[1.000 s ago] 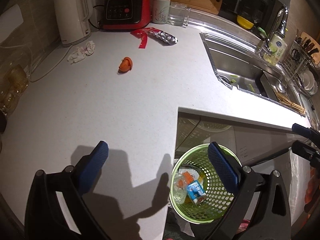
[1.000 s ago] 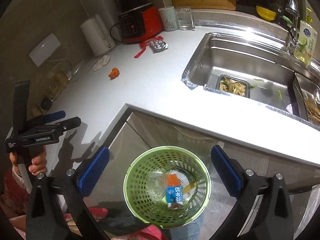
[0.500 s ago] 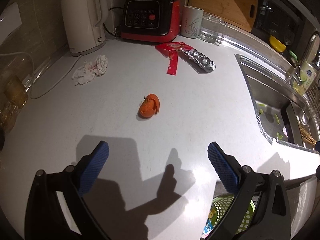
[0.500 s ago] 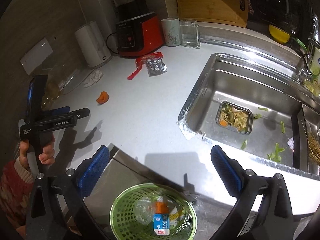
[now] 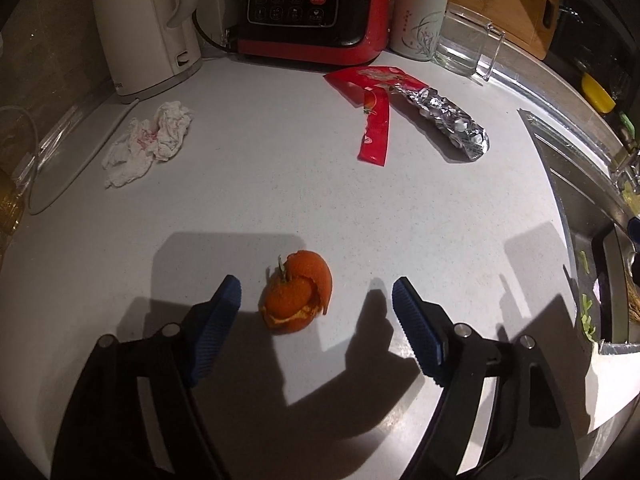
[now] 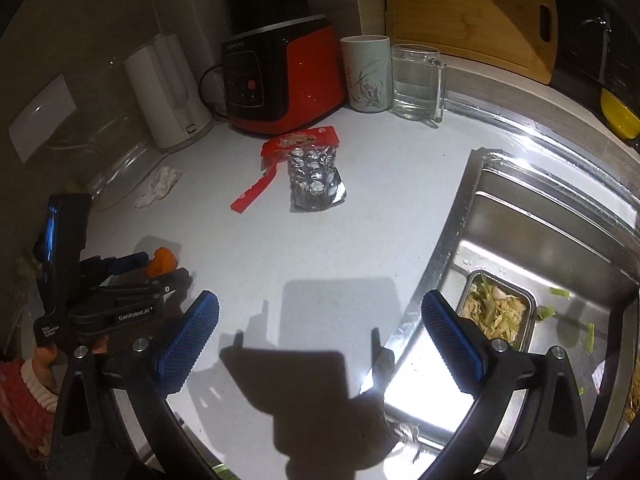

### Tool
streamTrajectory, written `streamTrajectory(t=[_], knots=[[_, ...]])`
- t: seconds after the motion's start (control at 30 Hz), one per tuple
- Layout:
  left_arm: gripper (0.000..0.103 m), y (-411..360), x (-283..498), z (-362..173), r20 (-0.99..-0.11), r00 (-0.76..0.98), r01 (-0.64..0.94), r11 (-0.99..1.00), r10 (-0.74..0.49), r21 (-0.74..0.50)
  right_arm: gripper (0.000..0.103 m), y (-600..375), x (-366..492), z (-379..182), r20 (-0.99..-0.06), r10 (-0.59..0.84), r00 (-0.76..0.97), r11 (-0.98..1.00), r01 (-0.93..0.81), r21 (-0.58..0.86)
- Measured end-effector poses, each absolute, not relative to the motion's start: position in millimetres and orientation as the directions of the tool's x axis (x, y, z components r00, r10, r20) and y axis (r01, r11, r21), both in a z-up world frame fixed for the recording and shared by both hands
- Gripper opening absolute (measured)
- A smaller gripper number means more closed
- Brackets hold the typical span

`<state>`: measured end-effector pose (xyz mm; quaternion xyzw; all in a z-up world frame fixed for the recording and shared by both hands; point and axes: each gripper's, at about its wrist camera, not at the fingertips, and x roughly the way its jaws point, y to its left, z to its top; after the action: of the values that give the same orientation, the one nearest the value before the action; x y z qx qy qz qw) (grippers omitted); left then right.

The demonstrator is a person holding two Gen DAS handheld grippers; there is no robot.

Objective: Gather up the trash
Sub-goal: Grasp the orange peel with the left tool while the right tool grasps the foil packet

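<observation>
The left gripper [image 5: 316, 296] hangs low over the white speckled table [image 5: 248, 200], its jaws spread wide with an orange peel [image 5: 298, 300] lying on the surface between them, nearer the left pad and touching neither. Hard shadows of the grippers fall across the table around it. Farther out at 10 o'clock lies a crumpled white tissue [image 5: 150, 142] with reddish stains, and at 1 o'clock a red wrapper [image 5: 374, 120] overlapped by a crumpled foil packet [image 5: 448, 120]. Along the back wall stand a white kettle [image 5: 144, 24], a red blender base [image 5: 316, 8], a patterned mug [image 5: 418, 20] and a glass mug [image 5: 466, 46], with a wooden cutting board [image 5: 500, 0] leaning behind them.

The right gripper [image 6: 320, 320] is held over the table's near edge, jaws wide and empty. At its 3 o'clock the steel sink [image 6: 560, 240] holds a metal tray of food scraps [image 6: 496, 312] and loose green bits.
</observation>
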<state>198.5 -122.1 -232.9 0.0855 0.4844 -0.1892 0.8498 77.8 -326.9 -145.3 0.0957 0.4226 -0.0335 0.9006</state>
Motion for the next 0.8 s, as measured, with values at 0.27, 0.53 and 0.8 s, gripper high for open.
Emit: streamTrajectory(t=[0.27,0.53,0.8], knots=[[0.028,-128.0,204.1,-234.1,-0.853,0.464,0.425,0.905,-0.238,-0.022,0.101,-331.7,120.3,-163.1,-0.773,0.046,0.633,0.978,0.13,0.165],[0.022,-125.9,203.3,-231.3,-0.844,0.486,0.428,0.904,-0.228,0.003,0.101,-326.6,186.6,-176.3,-0.787,0.011,0.617,0.987,0.118,0.106],[0.021,-127.2,210.8,-224.7,-0.838,0.499,0.405,0.914,-0.22,0.001,0.1,-317.4,245.7,-199.5,-0.818,-0.057,0.572,0.995,0.104,0.004]])
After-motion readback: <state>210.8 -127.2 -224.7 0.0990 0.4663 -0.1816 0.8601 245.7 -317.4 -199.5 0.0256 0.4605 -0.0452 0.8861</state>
